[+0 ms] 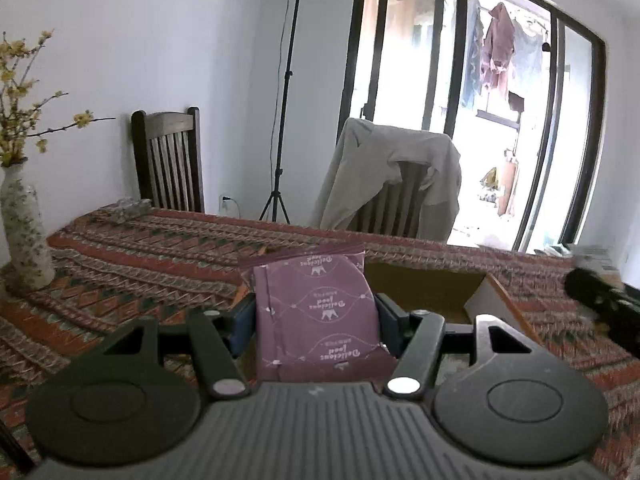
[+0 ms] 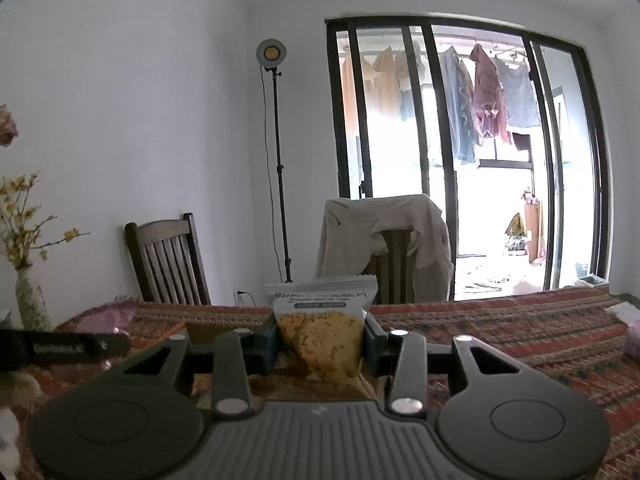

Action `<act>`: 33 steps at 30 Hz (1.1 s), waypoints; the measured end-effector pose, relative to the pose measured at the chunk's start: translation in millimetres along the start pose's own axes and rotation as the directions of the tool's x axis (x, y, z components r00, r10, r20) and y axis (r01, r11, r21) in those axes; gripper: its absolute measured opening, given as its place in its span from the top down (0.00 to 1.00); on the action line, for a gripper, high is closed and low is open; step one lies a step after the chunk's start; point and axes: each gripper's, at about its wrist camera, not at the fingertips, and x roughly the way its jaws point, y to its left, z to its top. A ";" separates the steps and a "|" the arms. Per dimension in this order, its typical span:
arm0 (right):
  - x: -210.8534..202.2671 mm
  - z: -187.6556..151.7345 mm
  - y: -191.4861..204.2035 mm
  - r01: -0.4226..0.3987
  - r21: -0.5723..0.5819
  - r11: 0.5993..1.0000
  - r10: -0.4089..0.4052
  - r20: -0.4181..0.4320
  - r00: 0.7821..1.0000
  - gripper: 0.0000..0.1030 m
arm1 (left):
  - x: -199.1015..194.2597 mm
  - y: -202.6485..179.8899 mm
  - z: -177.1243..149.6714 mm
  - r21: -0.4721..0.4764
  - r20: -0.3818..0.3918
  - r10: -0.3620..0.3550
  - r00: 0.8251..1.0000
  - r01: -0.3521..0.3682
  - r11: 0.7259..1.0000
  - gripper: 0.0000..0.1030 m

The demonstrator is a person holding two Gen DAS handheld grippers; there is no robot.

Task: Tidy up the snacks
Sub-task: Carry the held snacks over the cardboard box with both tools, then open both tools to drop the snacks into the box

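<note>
My left gripper (image 1: pixel 314 318) is shut on a purple snack packet (image 1: pixel 316 312) with white print, held upright above the patterned tablecloth. Just behind and to its right lies an open cardboard box (image 1: pixel 436 292). The other gripper shows as a dark blur (image 1: pixel 604 304) at the right edge of the left wrist view. My right gripper (image 2: pixel 320 344) is shut on a white and yellow snack packet (image 2: pixel 324 332), also lifted above the table. In the right wrist view the left gripper (image 2: pixel 60 346) shows as a dark bar at the far left, with a purple packet (image 2: pixel 108 318) behind it.
A patterned red tablecloth (image 1: pixel 160 256) covers the table. A flowered vase (image 1: pixel 24 232) with yellow twigs stands at the left. Two wooden chairs (image 1: pixel 168 160) stand behind the table, one draped with a beige garment (image 1: pixel 384 172). A lamp stand (image 1: pixel 286 100) and glass doors lie beyond.
</note>
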 end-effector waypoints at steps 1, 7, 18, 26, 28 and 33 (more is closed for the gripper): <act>8.5 1.5 1.5 0.002 0.002 1.000 -0.002 -0.005 1.000 0.61 | 6.0 -1.9 2.5 -0.009 0.002 0.004 1.000 -0.004 1.000 0.39; 52.2 -12.8 2.5 0.038 0.035 0.999 -0.036 -0.031 0.999 0.61 | 44.8 -8.4 8.0 -0.027 0.006 0.062 0.998 -0.062 0.998 0.39; 78.6 -40.8 -1.3 0.020 0.009 1.000 -0.018 -0.139 0.990 0.61 | 78.4 -2.7 -16.8 -0.006 -0.050 0.065 0.997 -0.066 0.998 0.39; 78.7 -47.4 -0.7 0.036 0.020 0.999 -0.032 -0.154 0.988 0.13 | 72.6 10.2 -22.3 -0.071 -0.030 -0.002 1.000 0.000 0.997 0.00; 75.0 -46.7 -2.5 0.037 0.030 0.999 -0.032 -0.140 0.990 0.00 | 67.9 9.7 -22.3 -0.068 -0.004 0.007 1.000 -0.007 0.998 0.00; 71.4 -44.9 -8.1 0.042 0.052 0.998 -0.035 -0.126 0.991 0.00 | 68.6 7.4 -21.5 -0.066 -0.006 0.020 1.000 -0.020 0.998 0.00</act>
